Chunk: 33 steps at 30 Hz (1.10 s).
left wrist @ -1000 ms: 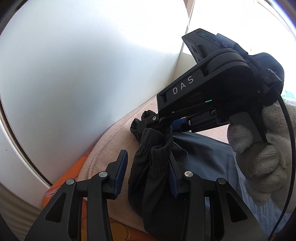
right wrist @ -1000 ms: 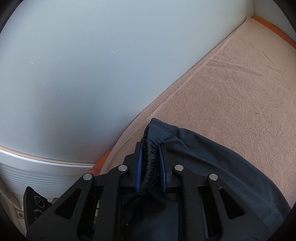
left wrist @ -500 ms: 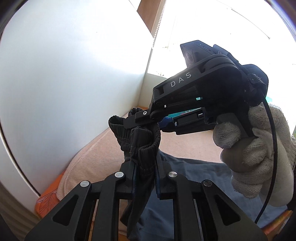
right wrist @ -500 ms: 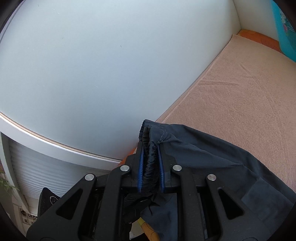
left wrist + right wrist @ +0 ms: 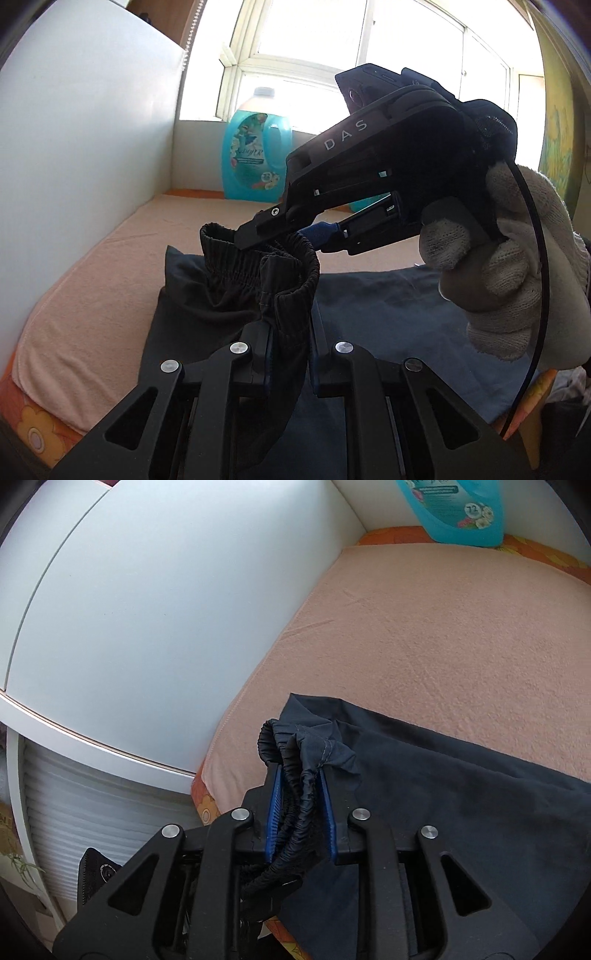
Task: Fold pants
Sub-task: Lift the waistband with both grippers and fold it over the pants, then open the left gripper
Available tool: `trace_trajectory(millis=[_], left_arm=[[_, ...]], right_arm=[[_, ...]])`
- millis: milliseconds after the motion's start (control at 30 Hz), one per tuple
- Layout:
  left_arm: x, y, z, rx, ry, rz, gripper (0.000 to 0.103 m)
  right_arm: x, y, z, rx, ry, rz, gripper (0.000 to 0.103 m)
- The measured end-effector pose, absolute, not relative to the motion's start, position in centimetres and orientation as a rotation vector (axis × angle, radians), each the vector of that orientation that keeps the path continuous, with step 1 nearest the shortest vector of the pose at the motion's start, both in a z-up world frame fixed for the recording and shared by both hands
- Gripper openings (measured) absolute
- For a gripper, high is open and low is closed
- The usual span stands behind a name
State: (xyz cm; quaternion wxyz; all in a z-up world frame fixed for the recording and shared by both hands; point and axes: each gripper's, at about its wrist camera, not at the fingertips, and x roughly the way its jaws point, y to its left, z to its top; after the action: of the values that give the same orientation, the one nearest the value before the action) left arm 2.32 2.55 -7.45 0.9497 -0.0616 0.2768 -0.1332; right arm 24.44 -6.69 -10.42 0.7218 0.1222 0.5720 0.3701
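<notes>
Pants (image 5: 258, 295) being lifted by their waistband over a peach towel (image 5: 443, 635).
Left gripper (image 5: 290, 354) is clamping the gathered elastic, its pads mostly hidden by cloth; right gripper (image 5: 301, 805) is opening with the waistband between its blue pads. Dark legs are trailing right, cut off. A gloved hand (image 5: 509, 266) and a blue detergent bottle (image 5: 255, 155) are sitting beyond.

1. The right tool (image 5: 301, 805) has the gathered elastic waistband (image 5: 295, 771) of the dark pants (image 5: 443, 794) between its blue pads (image 5: 275, 812), and its jaws are opening.
2. The pants lie spread to the right over a peach towel (image 5: 424, 627).
3. A white panel (image 5: 147, 609) stands along the towel's left edge.
4. A turquoise bottle (image 5: 458, 509) stands at the far end.
</notes>
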Motion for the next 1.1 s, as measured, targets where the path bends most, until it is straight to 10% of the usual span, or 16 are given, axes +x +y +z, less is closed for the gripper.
trace_trajectory(millis=[200,600,767,1100], left_arm=[[1.3,-2.2,-9.9,-0.027,0.613,-0.326,0.012],[-2.1,-9.2,-9.7,0.287,0.564,-0.414,0.013],[-1.8,-8.7,-8.9,0.239,0.577,-0.429,0.016],[-2.8,-3.5,-6.5,0.046,0.645,-0.419,0.04]], right_arm=[[22.7,-11.6,-12.7,0.392,1.301,0.76,0.054],[21.1,-12.8,-14.3,0.319,1.372,0.668,0.059],[21.6,-14.4,-16.5,0.351,1.374,0.654,0.024],[20.9,-20.2,-15.2,0.44,1.205,0.648,0.021]])
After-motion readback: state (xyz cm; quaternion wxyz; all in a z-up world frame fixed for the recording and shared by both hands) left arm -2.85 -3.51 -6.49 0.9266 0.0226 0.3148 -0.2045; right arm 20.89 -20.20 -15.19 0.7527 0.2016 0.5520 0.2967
